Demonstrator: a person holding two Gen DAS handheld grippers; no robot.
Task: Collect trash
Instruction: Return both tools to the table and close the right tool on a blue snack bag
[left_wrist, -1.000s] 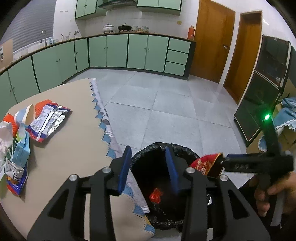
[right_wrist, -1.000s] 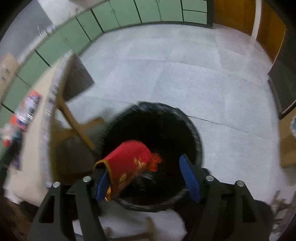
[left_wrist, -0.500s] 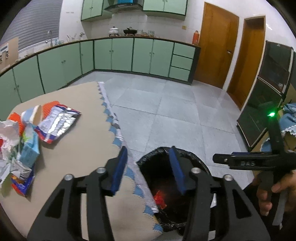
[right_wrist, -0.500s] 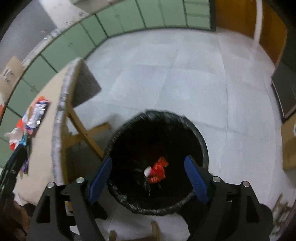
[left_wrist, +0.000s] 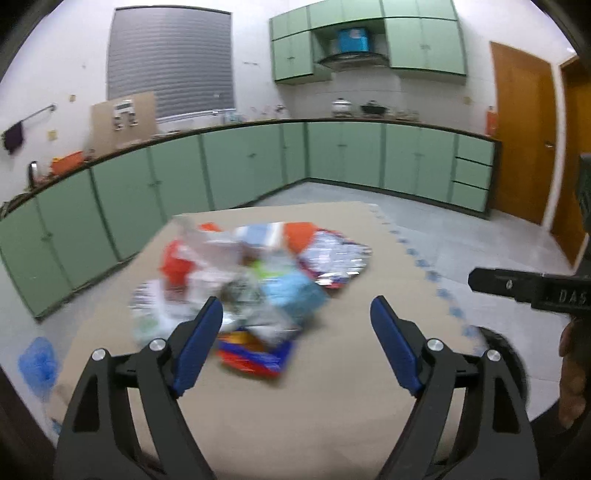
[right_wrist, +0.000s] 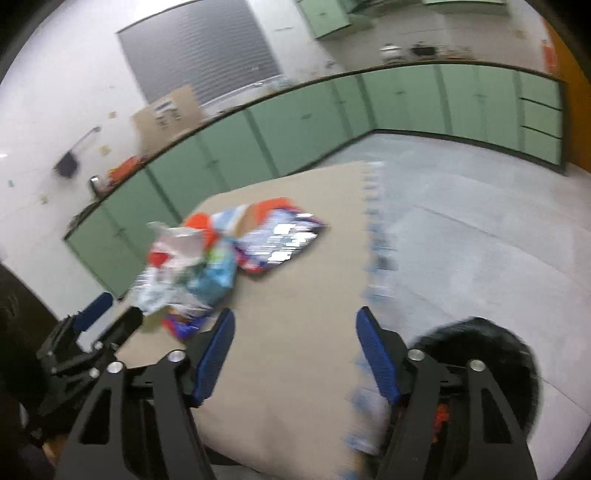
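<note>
We stood in a kitchen with green cabinets (left_wrist: 258, 162) along two walls, a shuttered window, grey floor tiles and a table (left_wrist: 332, 406) under a beige cloth with a blue-scalloped edge.

From the left wrist, the trash (left_wrist: 251, 288) lay in one loose heap toward the table's far left corner, straight ahead of our left gripper (left_wrist: 295, 339) and just beyond its tips. The jaws had just been opening and stood wide with nothing between them. The heap ran roughly from the near left to the far right, a silver foil packet (left_wrist: 336, 262) at its far right end and a red-and-blue wrapper (left_wrist: 258, 354) nearest us. Motion blur made every print on the wrappers unreadable. At the right edge of this view the side of our right gripper (left_wrist: 532, 288) showed letters that looked like "DAS", the rest cut off. The bin (left_wrist: 506, 362) peeked past the table's right edge.

From the right wrist, the same heap (right_wrist: 207, 266) sat ahead and to the left, well off the line of the right gripper (right_wrist: 291, 354). Its jaws had just been closing a little, yet gaped empty over bare cloth. The left gripper (right_wrist: 107, 314) was close beside the heap's near end, so we judged the left hand the nearer for the coming pick. The bin (right_wrist: 491, 354) stood on the floor at the table's near right corner, something red inside. No writing was legible here.
</note>
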